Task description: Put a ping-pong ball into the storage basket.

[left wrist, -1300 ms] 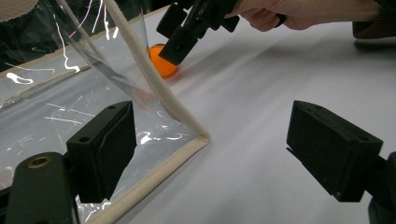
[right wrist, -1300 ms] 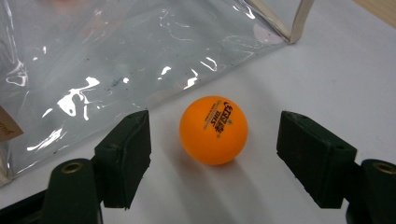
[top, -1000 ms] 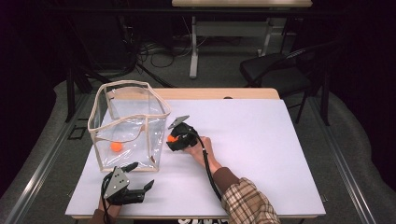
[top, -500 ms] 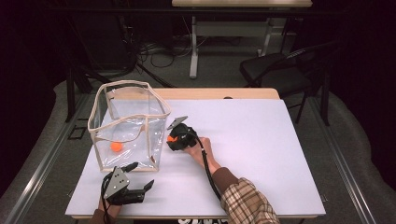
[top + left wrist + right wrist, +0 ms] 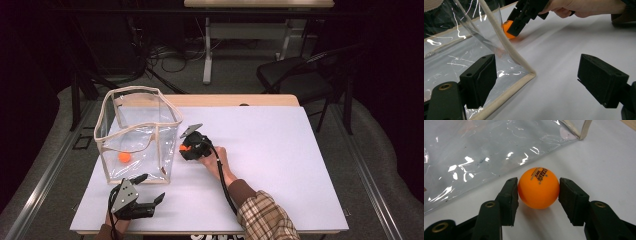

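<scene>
An orange ball rests on the white table top, right beside a clear soft-walled bin. My right gripper has just been closing its jaws, and both pads now press on the ball's sides. From above, that right gripper lies low against the bin's right wall. A second orange ball sits inside the bin. My left gripper is open near the table's front edge. In its own view the left gripper straddles the bin's front corner with nothing gripped, and the held ball shows beyond.
The bin's cream-trimmed walls stand upright at the left of the table. A black chair and cables on the floor lie beyond the far edge. The wooden table edge shows behind the white sheet.
</scene>
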A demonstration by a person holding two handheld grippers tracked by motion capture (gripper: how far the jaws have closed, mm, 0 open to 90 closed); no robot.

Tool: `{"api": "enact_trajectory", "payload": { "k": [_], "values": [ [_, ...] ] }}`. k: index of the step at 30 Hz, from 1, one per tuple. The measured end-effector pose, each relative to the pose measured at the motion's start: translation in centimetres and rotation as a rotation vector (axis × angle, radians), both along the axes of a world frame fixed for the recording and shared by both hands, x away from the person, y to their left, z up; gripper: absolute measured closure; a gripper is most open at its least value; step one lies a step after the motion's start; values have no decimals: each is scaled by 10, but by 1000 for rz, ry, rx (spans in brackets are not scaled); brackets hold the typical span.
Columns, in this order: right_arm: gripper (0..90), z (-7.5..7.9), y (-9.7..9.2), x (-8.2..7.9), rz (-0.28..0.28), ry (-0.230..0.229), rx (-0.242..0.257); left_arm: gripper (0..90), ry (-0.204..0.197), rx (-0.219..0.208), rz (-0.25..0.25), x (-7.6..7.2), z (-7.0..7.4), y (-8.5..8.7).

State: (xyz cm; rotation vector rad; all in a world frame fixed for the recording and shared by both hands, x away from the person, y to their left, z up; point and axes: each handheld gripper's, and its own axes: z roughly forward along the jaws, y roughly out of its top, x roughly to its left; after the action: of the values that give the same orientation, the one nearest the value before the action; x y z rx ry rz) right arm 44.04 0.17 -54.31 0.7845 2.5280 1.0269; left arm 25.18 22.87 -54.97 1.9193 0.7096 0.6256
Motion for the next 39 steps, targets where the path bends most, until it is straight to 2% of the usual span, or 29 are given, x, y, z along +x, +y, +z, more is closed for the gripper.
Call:
{"api": "enact_trajectory", "payload": {
  "k": [15,39],
  "values": [
    [504,8,-2,-4,1,-18,5,158,-2,0,0,0,0,0],
    [504,18,-20,-9,-16,-33,4,158,-2,1,2,0,0,0]
  ]
}}
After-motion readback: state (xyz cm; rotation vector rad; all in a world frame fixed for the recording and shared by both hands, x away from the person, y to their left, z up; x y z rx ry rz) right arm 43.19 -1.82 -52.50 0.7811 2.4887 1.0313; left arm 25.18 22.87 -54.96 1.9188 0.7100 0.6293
